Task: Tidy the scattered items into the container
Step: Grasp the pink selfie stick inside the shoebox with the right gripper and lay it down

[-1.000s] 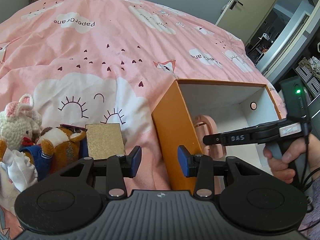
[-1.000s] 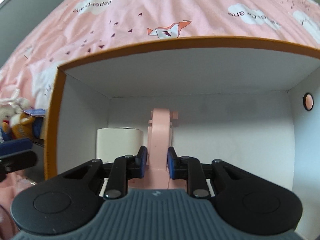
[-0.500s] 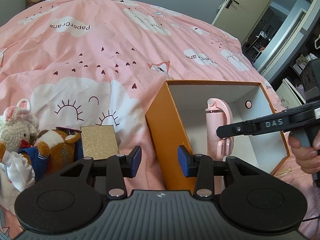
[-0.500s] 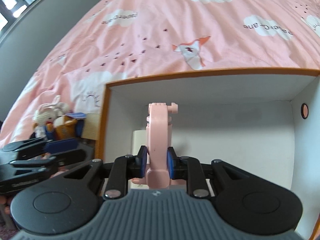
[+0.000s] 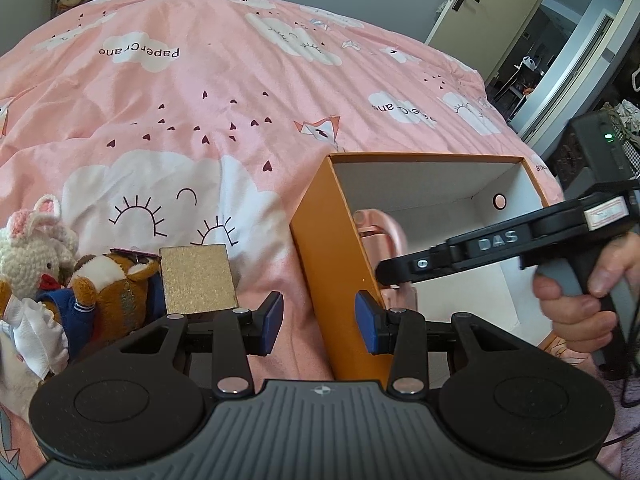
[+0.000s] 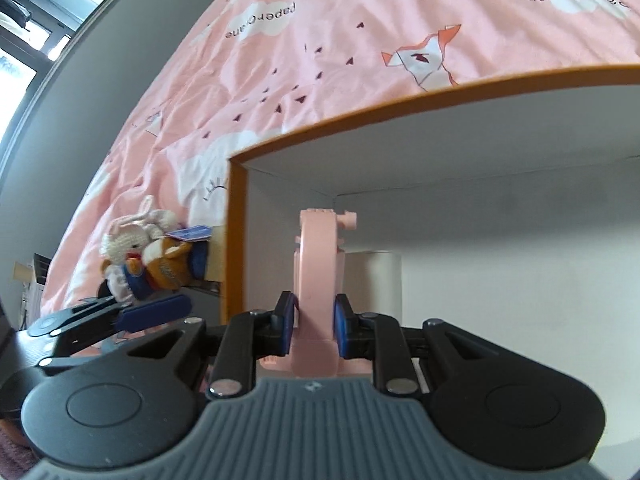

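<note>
An orange box (image 5: 332,264) with a white inside stands open on the pink bed. My right gripper (image 6: 314,326) is shut on a pink plastic tool (image 6: 318,272) and holds it inside the box (image 6: 236,240); the tool also shows in the left wrist view (image 5: 380,228). A white cylinder (image 6: 380,280) stands behind it in the box. My left gripper (image 5: 318,322) is open and empty, just left of the box's near corner. A gold box (image 5: 198,278), a brown plush (image 5: 116,284) and a white bunny plush (image 5: 32,240) lie on the bed at the left.
The pink duvet (image 5: 200,100) stretches far behind the box. The plush toys also show in the right wrist view (image 6: 148,256), left of the box wall. An open door (image 5: 520,20) and a hallway lie at the far right.
My right gripper has lowered the pink tool deeper into the box and shifted toward its left wall. My left gripper has stayed open in much the same place.
</note>
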A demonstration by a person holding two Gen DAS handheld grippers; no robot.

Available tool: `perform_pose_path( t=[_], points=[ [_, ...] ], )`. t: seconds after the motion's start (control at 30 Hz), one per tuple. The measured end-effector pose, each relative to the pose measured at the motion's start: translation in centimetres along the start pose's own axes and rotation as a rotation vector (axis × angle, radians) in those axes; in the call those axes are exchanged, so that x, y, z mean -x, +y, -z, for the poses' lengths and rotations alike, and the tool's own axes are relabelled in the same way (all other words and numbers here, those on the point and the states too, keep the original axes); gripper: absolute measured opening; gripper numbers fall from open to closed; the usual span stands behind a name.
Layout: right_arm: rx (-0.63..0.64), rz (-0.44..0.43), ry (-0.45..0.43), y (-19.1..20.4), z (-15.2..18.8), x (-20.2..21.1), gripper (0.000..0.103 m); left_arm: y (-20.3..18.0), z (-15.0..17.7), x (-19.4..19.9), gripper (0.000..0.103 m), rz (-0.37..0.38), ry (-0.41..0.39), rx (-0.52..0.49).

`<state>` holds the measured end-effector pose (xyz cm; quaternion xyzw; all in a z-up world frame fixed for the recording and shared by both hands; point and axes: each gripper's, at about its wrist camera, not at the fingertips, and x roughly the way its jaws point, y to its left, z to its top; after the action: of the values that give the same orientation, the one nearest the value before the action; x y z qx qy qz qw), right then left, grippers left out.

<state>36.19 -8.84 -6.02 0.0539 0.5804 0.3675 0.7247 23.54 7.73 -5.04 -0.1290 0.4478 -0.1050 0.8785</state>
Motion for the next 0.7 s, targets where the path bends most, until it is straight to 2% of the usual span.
perform_pose_path(
  t=[0.37, 0.53, 0.7],
  points=[
    [-0.036, -0.082, -0.019, -1.8, 0.2, -2.0, 0.022, -0.2, 0.2, -0.8, 0.046, -0.012, 0.022, 0.001],
    [0.0, -0.061, -0.039, -1.0, 0.4, -1.6, 0.029, -0.9, 0.3, -0.7, 0.046, -0.016, 0.022, -0.017],
    [0.062, -0.006, -0.073, -0.1, 0.7, -0.3, 0.029, -1.1, 0.3, -0.3, 0.046, -0.022, 0.015, -0.02]
  ],
)
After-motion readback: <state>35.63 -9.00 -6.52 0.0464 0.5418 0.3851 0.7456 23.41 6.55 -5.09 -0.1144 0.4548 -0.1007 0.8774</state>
